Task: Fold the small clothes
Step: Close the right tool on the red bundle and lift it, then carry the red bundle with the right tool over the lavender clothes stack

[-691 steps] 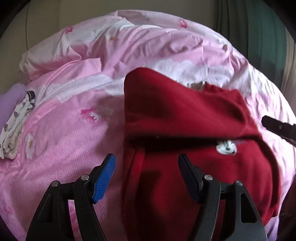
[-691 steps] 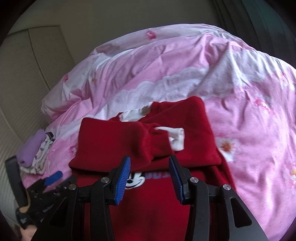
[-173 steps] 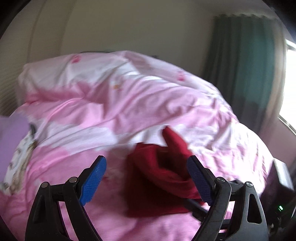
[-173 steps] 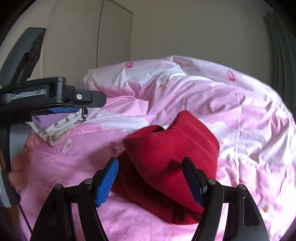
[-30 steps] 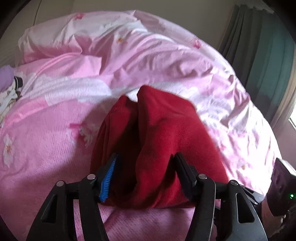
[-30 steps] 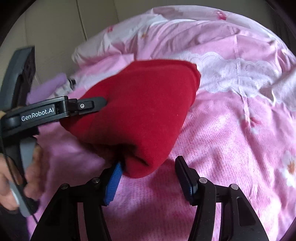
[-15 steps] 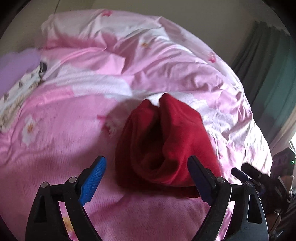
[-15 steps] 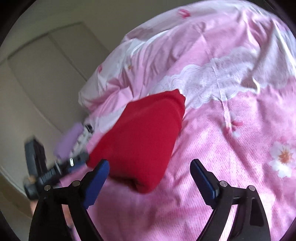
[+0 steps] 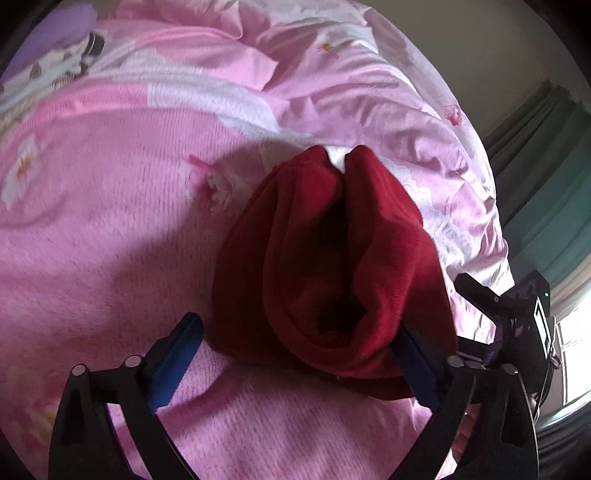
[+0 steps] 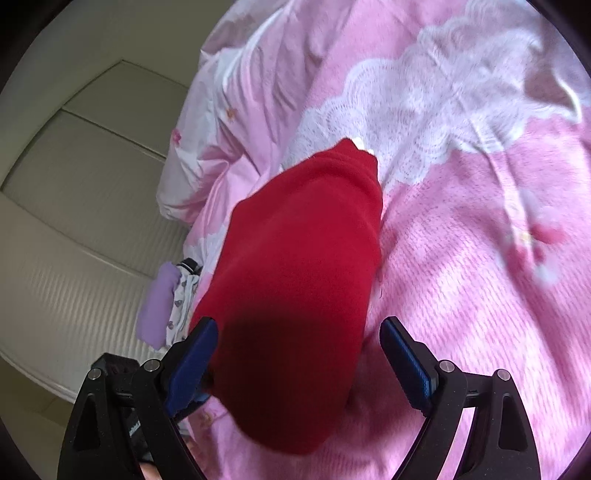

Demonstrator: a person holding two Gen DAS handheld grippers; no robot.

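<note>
In the left wrist view, the left claw is spreading, its jaws opening on either side of the near end of the red garment, which lies folded into a thick bundle on the pink quilt of the bed. The left blue pad stands just clear of the cloth; the right pad is partly hidden behind the bundle's bulging edge, so contact there cannot be ruled out, though it does not look like a pinch. The bundle's long axis runs straight away from this claw, and its open layered end, gaping with a dark hollow, faces the camera. The right claw shows at the right edge, just beside the bundle's flank. A lilac folded piece sits well apart at the top left.

In the right wrist view, the right claw is spread wide, with the red garment lying between its jaws but not squeezed; a strip of quilt shows between the cloth and the right pad. Here too the long axis points away from the claw, toward a pale wall panel. The lilac piece with a patterned cloth rests beyond the bundle's left side.

Both claws stand at the bundle's near end, so either could close on it; the left one faces the loose layers that most need tidying.
</note>
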